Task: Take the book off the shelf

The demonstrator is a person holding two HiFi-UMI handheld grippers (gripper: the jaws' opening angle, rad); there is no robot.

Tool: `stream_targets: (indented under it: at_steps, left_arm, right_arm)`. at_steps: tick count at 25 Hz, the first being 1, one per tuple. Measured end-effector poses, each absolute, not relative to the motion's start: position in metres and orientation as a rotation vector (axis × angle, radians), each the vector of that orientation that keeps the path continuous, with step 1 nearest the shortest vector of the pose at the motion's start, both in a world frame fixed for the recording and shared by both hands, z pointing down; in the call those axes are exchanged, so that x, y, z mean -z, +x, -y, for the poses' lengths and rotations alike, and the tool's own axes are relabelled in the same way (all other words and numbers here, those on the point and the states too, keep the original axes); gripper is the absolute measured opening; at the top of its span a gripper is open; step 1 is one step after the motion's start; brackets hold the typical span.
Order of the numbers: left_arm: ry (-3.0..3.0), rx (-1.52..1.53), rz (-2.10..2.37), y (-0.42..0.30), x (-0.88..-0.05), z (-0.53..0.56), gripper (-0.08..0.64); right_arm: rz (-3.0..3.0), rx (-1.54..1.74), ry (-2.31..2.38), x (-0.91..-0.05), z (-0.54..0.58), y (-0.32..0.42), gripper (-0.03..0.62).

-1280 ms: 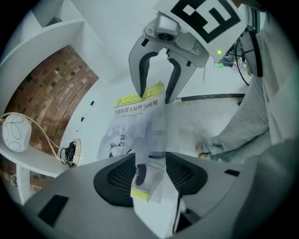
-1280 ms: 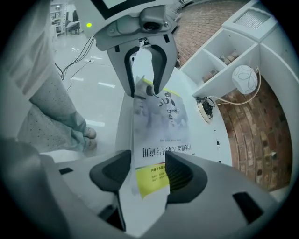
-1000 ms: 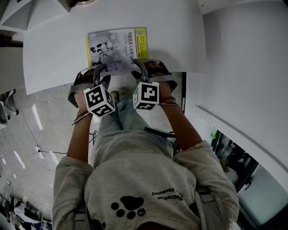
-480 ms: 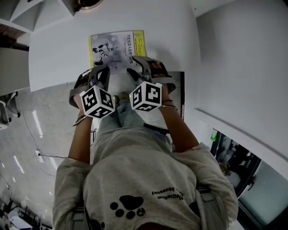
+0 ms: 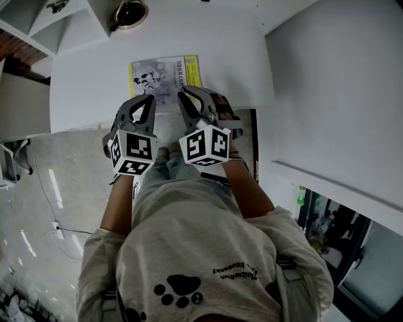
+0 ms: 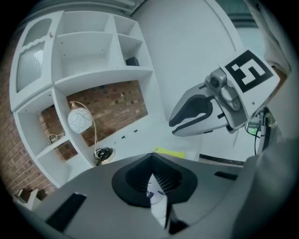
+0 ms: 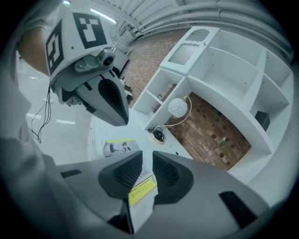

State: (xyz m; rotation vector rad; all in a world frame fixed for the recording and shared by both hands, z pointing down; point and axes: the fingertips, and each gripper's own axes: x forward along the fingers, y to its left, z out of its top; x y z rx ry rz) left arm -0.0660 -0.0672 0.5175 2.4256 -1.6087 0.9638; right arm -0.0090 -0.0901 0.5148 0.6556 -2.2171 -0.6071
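Observation:
The book (image 5: 165, 80), grey cover with a yellow edge, lies flat on the white table (image 5: 82, 82). Both grippers hang above its near edge without touching it. My left gripper (image 5: 143, 100) has just been closing and is shut, with nothing held. My right gripper (image 5: 186, 94) has just been closing too; a narrow gap remains between its pads and nothing is in it. In the right gripper view the book (image 7: 120, 147) lies below the left gripper (image 7: 107, 100), and its yellow strip shows through the right gripper's (image 7: 147, 156) gap. The left gripper view shows only the book's yellow edge (image 6: 168, 152).
A white shelf unit (image 6: 93, 74) with a brick back stands behind the table. A round lamp (image 6: 80, 120) leans over its base (image 5: 129, 12) at the table's far edge. A white wall (image 5: 334, 94) runs on the right. The person's body fills the head view's lower half.
Both grippers have lifted off the book's near edge and come up toward the head camera. Their jaws have narrowed. The book stays flat on the table.

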Motion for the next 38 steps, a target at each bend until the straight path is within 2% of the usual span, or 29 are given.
stream_targets:
  at_steps: [9, 15, 25, 38]
  left_arm:
    - [2.426, -0.690, 1.742, -0.068, -0.463, 0.061, 0.009]
    - [2.428, -0.521, 1.827, -0.070, -0.425, 0.055, 0.009]
    - [2.407, -0.349, 1.952, -0.067, -0.387, 0.032, 0.009]
    - [2.407, -0.225, 2.015, -0.046, -0.370, 0.001, 0.009]
  right_arm:
    - [2.328, 0.575, 0.843, -0.461, 0.081, -0.002, 0.032]
    - [2.450, 0.483, 0.952, -0.423, 0.076, 0.005, 0.025]
    - [2.690, 0.149, 1.086, -0.384, 0.059, 0.021, 0.018]
    - [2.779, 0.056, 1.141, -0.368, 0.024, 0.040, 0.017]
